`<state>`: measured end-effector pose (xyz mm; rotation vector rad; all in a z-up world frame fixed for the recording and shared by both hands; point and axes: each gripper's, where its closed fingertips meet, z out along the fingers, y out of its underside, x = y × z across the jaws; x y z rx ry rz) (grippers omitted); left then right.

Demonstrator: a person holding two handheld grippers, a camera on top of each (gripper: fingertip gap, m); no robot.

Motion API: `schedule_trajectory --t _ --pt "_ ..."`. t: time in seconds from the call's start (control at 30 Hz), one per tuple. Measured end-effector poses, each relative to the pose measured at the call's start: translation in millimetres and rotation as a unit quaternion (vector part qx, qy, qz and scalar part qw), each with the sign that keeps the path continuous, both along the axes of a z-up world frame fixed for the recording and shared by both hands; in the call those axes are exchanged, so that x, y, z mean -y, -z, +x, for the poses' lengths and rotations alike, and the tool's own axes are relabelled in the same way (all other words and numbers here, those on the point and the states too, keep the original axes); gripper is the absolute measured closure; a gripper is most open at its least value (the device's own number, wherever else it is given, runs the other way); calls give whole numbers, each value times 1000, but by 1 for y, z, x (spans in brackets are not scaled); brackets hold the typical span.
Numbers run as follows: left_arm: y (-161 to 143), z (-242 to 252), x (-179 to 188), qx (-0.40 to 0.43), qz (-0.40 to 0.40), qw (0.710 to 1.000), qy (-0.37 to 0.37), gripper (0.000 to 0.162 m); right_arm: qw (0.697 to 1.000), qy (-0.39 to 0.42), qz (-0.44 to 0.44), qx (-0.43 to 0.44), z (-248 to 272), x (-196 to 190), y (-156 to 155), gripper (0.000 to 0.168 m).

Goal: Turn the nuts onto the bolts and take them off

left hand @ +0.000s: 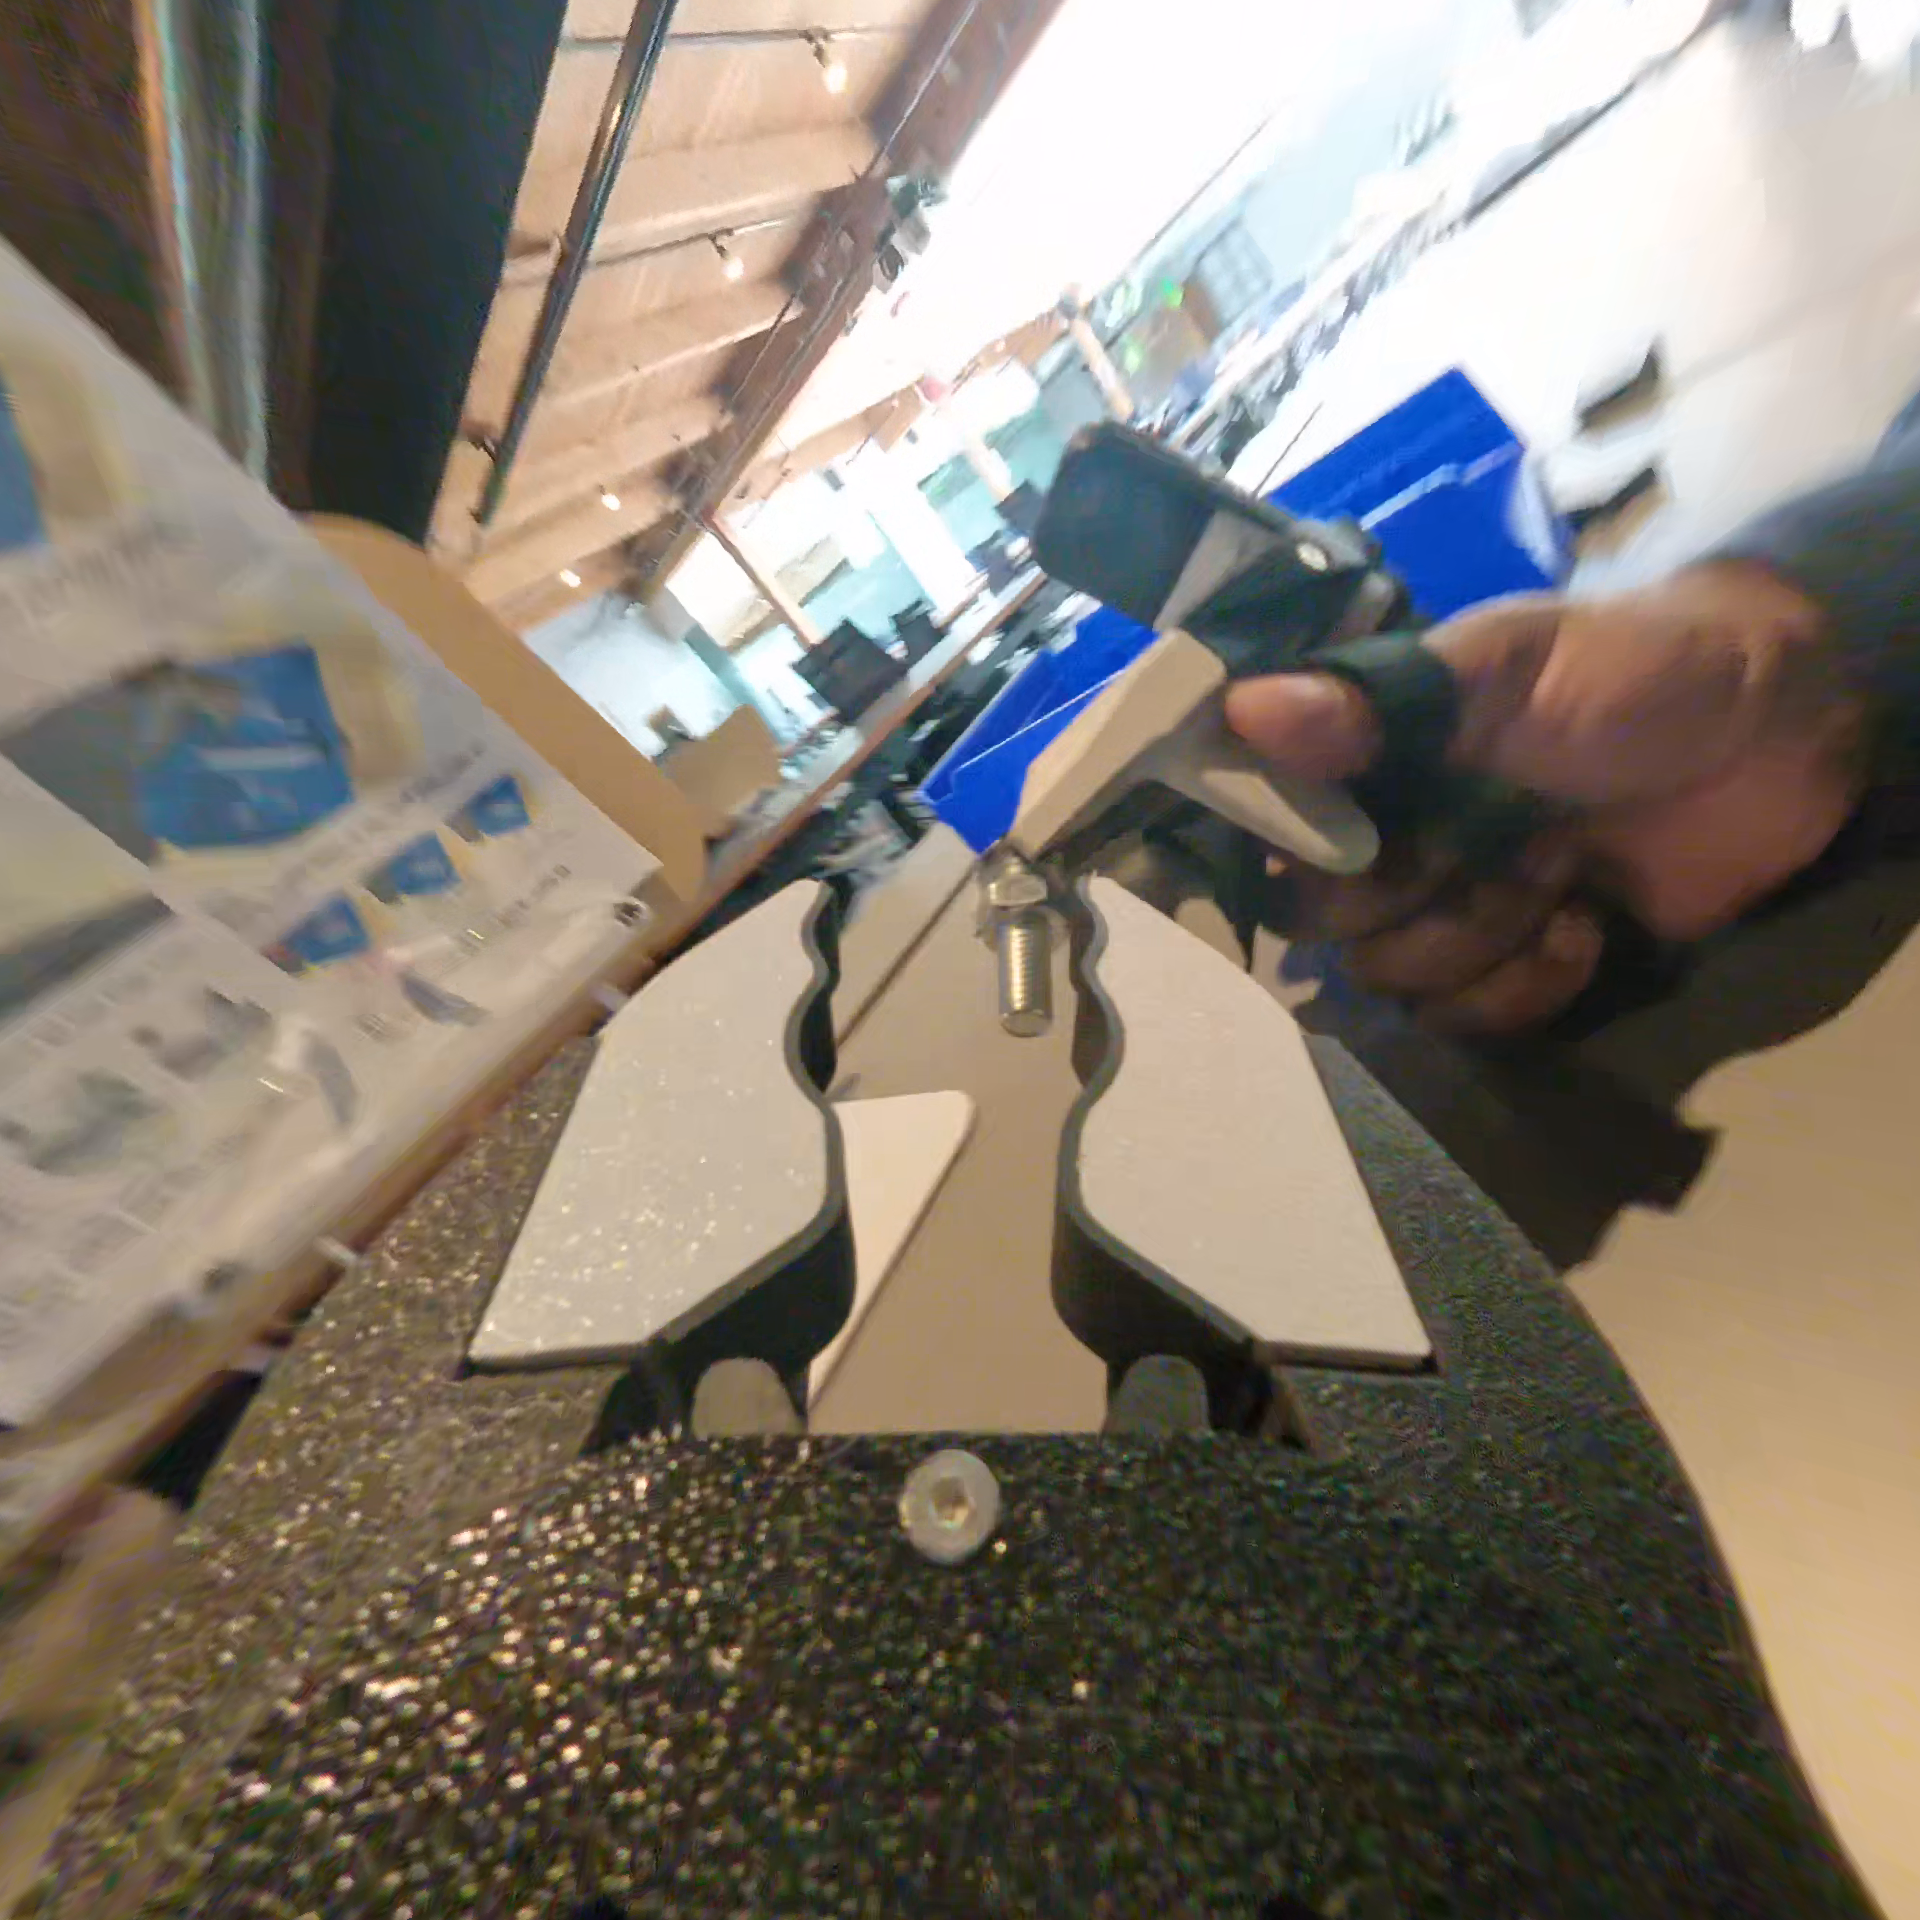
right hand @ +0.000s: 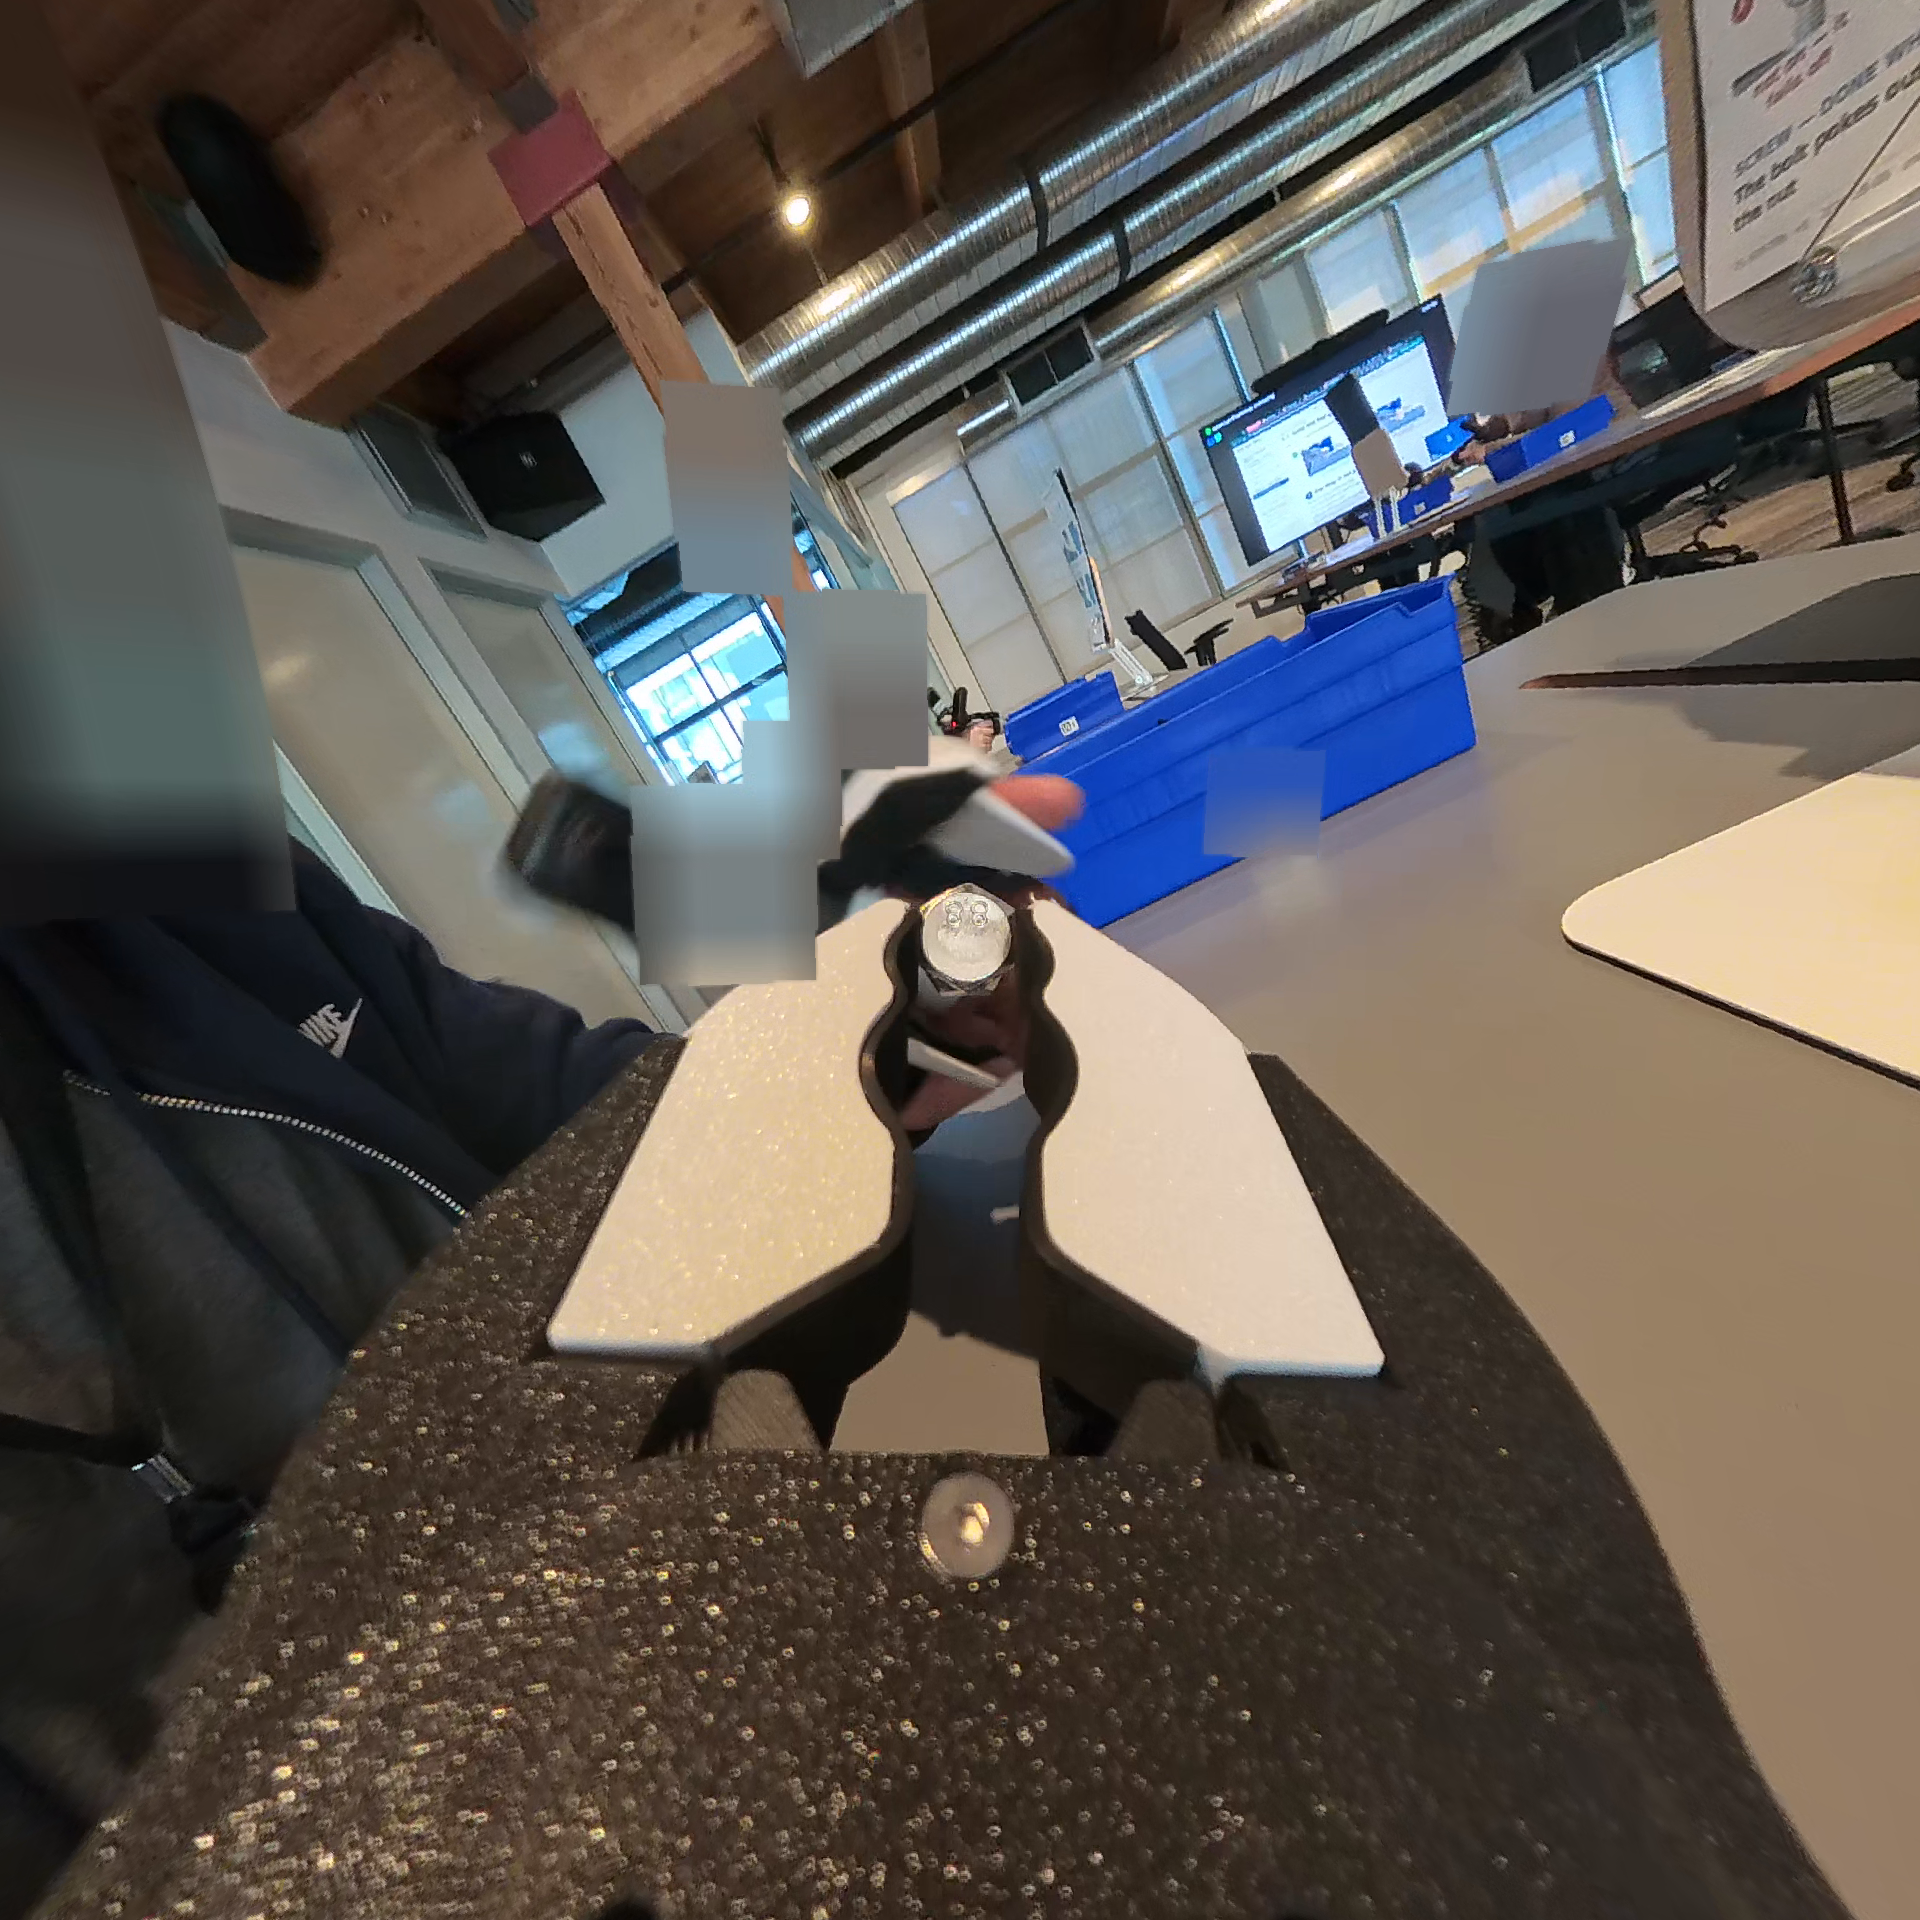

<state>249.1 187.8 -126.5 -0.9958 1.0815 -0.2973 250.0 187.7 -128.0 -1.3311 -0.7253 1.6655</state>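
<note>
An open-plan workshop-style office, this was: exposed timber beams (right hand: 436, 239) and silver ducts (right hand: 1091, 197) ran overhead, a wall of big windows (right hand: 1122, 457) stood behind a lit screen (right hand: 1309, 457), and long benches (right hand: 1351, 1039) carried blue plastic bins (right hand: 1278, 717), with office chairs (right hand: 1174, 634) parked farther back.

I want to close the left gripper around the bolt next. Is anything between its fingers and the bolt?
Nothing visible. The bolt hangs thread-down from the right gripper, just beyond the open left gripper and close to its right finger. A nut sits high on the thread.
</note>
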Motion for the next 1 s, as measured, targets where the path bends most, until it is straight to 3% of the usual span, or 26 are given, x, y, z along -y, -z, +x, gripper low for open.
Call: schedule_trajectory --t 0.13,0.27,0.33,0.43,0.53,0.6,0.67,0.73,0.87,1.0 --pt "4 0 -2 63 -159 983 73 122 1000 0 0 -1 0 0 0 152" --pt "12 7 1 82 -243 960 114 124 1000 -2 0 0 0 1 0 152" --pt "14 10 4 79 -251 957 125 141 1000 -4 1 2 -1 2 1 152" --pt "15 9 4 44 -185 977 96 145 1000 -5 3 5 -2 2 1 152" --pt "15 7 2 -52 1 999 2 145 1000 -5 2 6 -3 2 2 152" --pt "13 6 0 -127 142 979 -69 145 1000 -5 1 5 -2 2 2 152" --pt "13 7 2 -143 176 971 -79 142 1000 -4 0 3 -2 2 1 152" --pt "3 7 7 -85 136 986 -53 125 1000 -3 -1 1 -1 1 1 152" --pt "4 4 3 -9 -17 1000 13 121 1000 -2 -4 -3 0 0 0 152" --pt "9 5 -1 48 -148 986 62 123 1000 -3 -5 -5 1 0 0 152"
